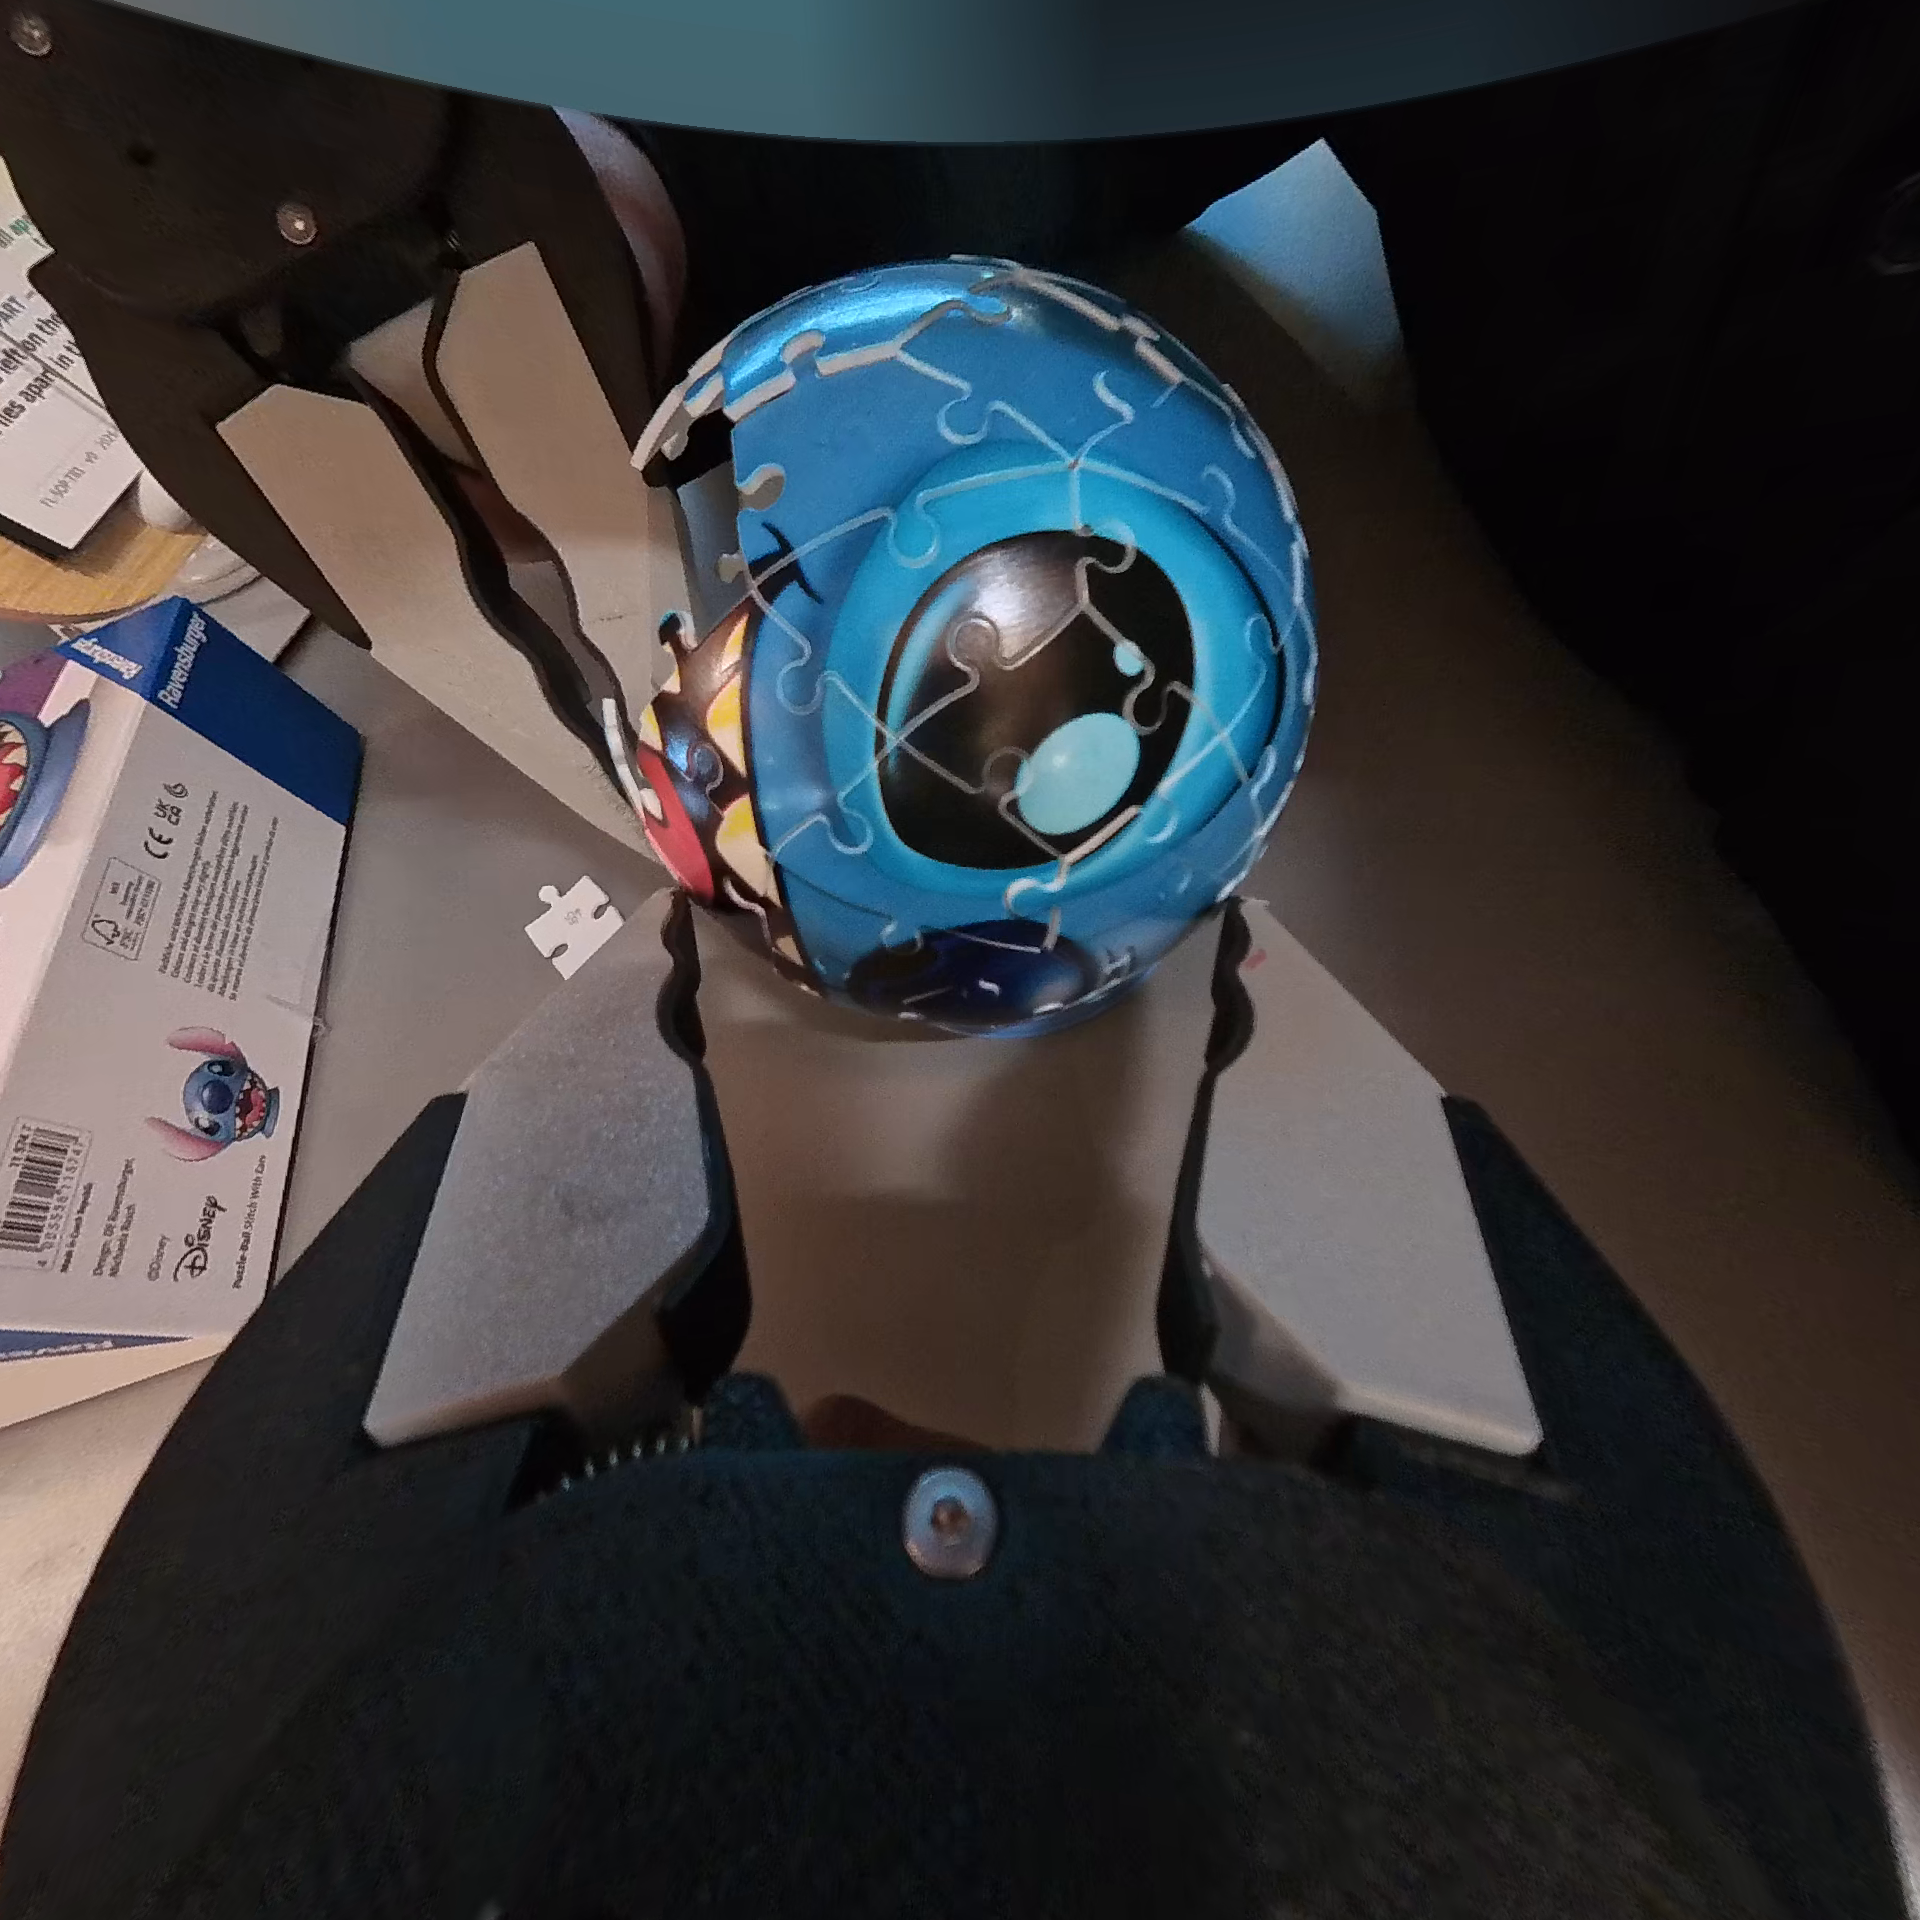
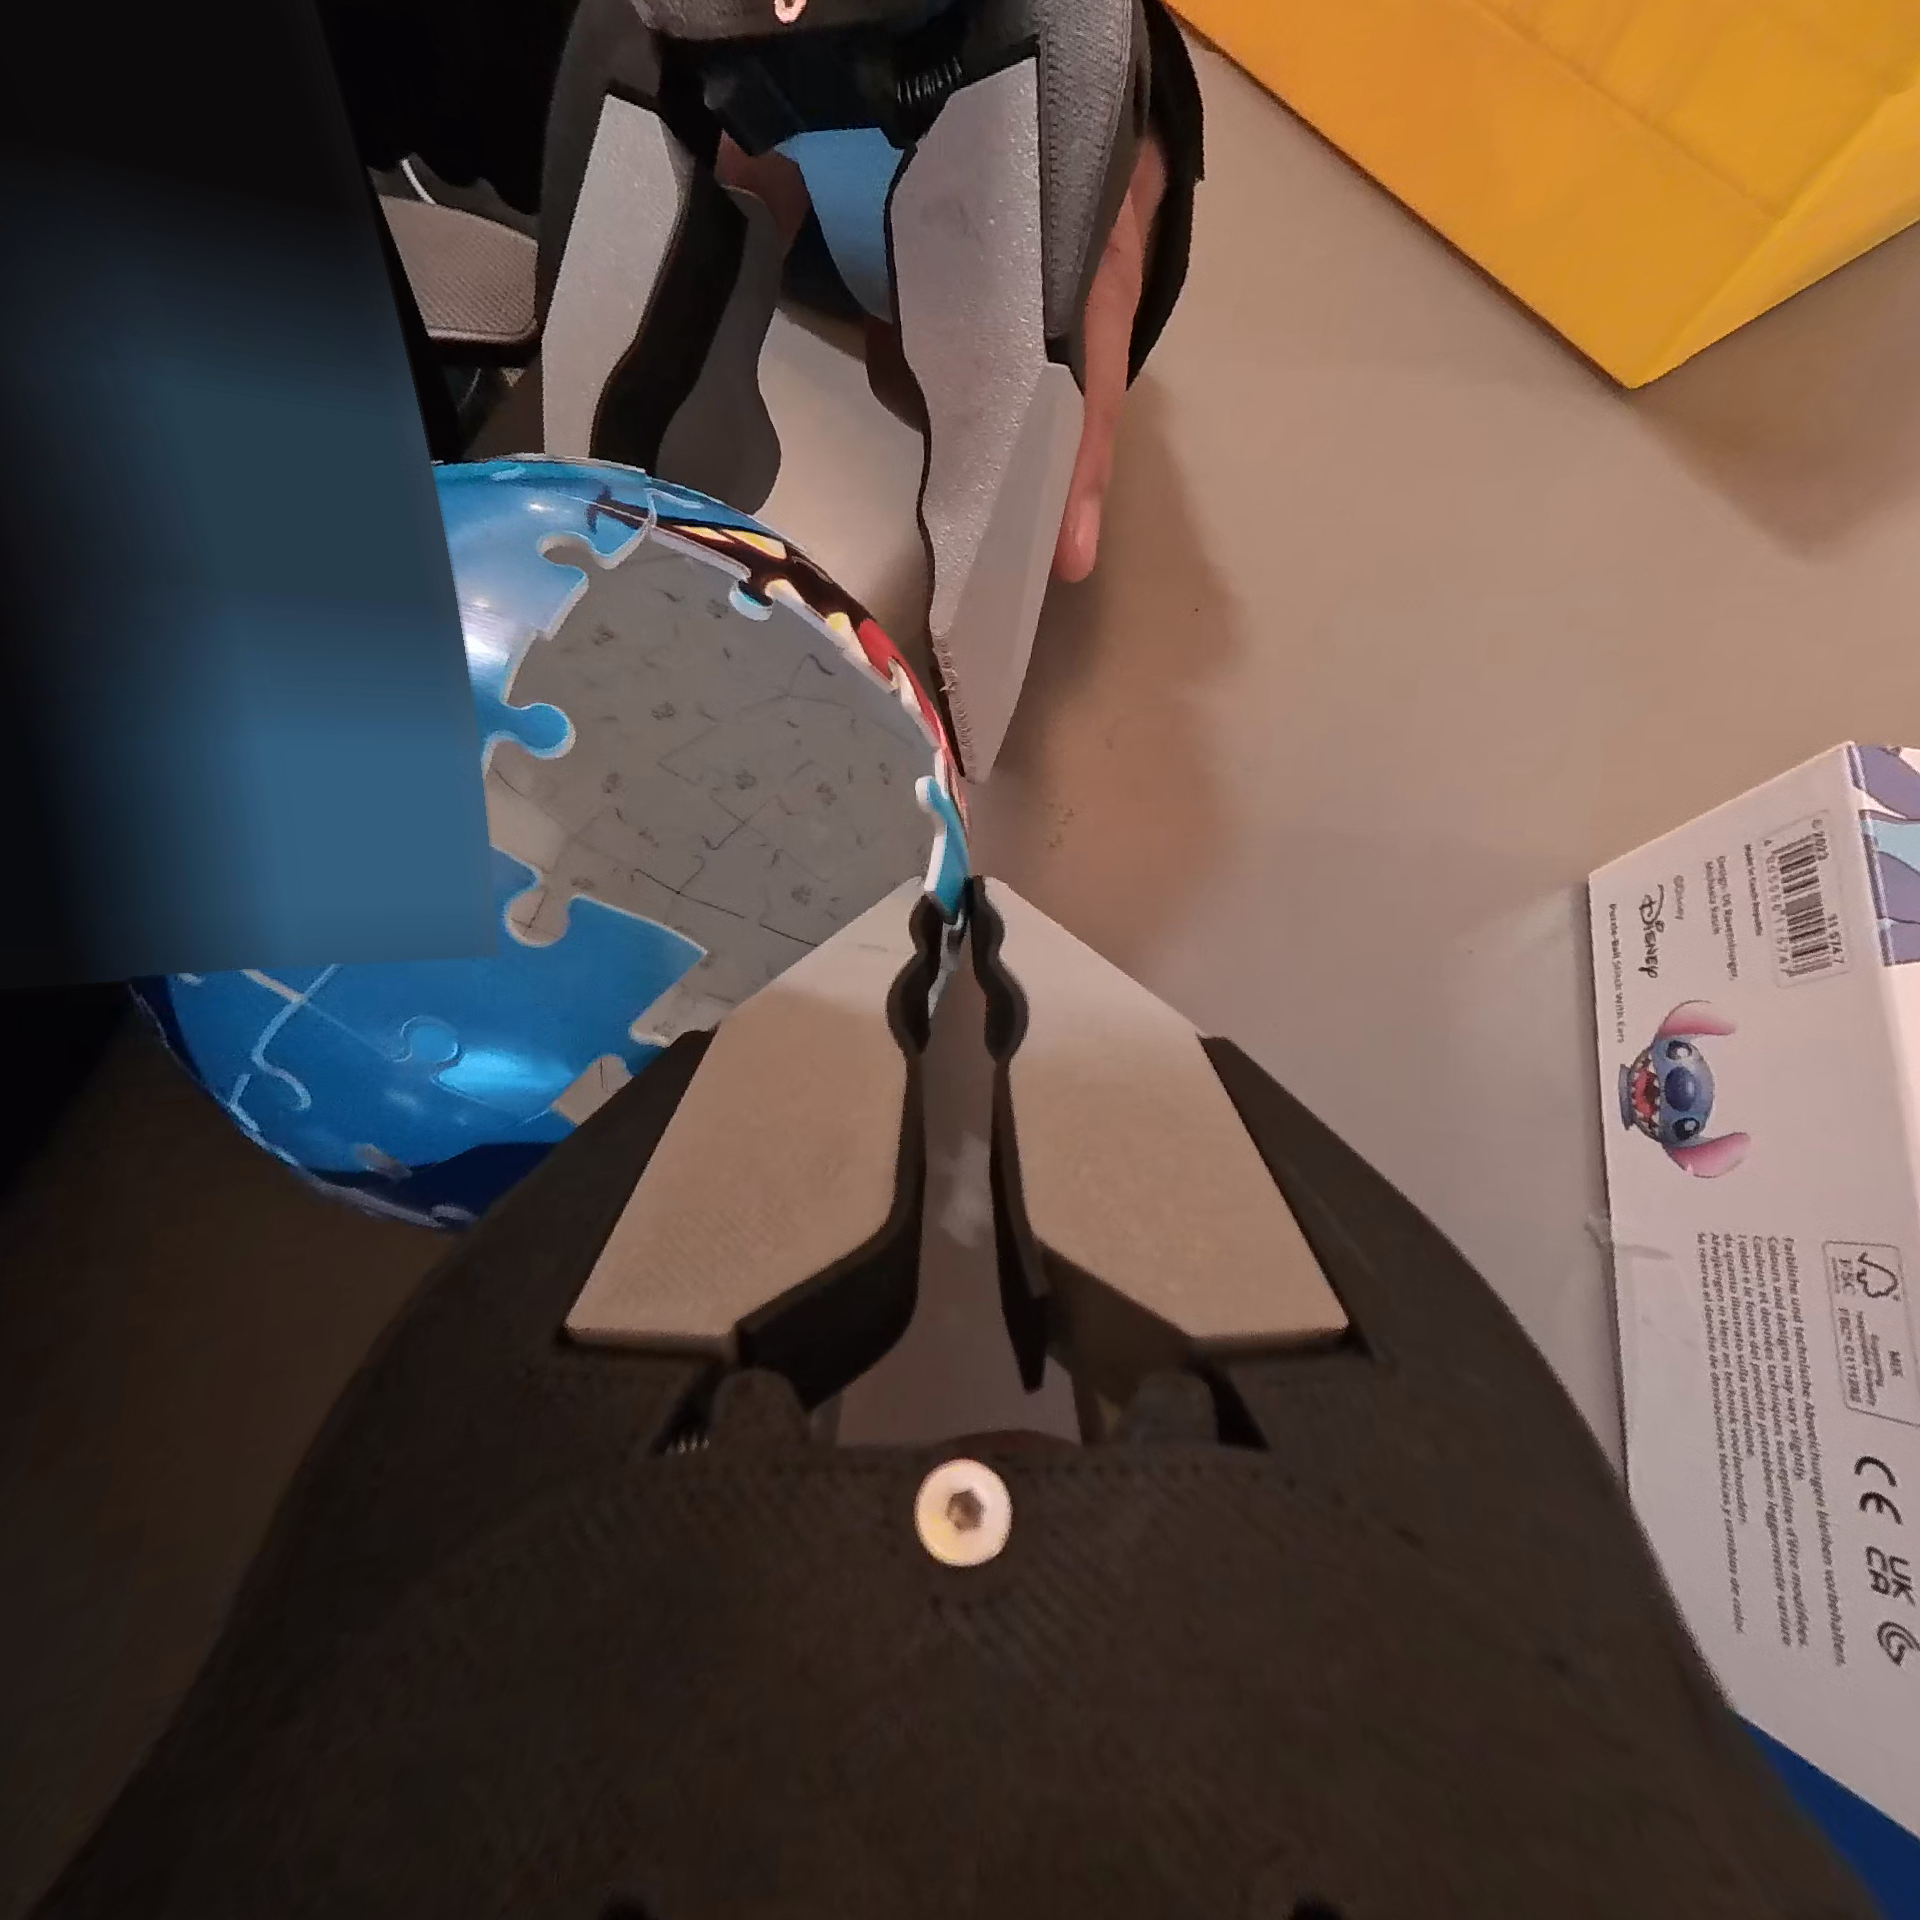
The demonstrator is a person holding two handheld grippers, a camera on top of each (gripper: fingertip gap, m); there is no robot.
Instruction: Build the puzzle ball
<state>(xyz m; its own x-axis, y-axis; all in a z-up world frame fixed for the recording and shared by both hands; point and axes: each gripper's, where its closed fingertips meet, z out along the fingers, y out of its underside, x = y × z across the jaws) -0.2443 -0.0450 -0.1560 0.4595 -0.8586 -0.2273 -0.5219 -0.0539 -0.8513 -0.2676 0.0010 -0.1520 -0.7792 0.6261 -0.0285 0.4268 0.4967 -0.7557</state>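
Observation:
The puzzle ball (image 1: 997,644) is blue with a big black eye and a toothed mouth at its left. My left gripper (image 1: 956,925) is shut on its lower sides and holds it over the table. In the right wrist view the ball (image 2: 312,1070) has a wide opening showing its grey inside (image 2: 717,769). My right gripper (image 2: 951,904) is shut on a blue and white puzzle piece (image 2: 940,831) at the rim of that opening. The right gripper also shows in the left wrist view (image 1: 613,707), at the ball's left edge.
A loose piece (image 1: 571,925) lies face down on the grey table (image 1: 468,810). The white and blue puzzle box (image 1: 156,935) lies left of it and also shows in the right wrist view (image 2: 1766,1247). A yellow sheet (image 2: 1558,156) lies far right. A printed paper (image 1: 52,364) sits at the far left.

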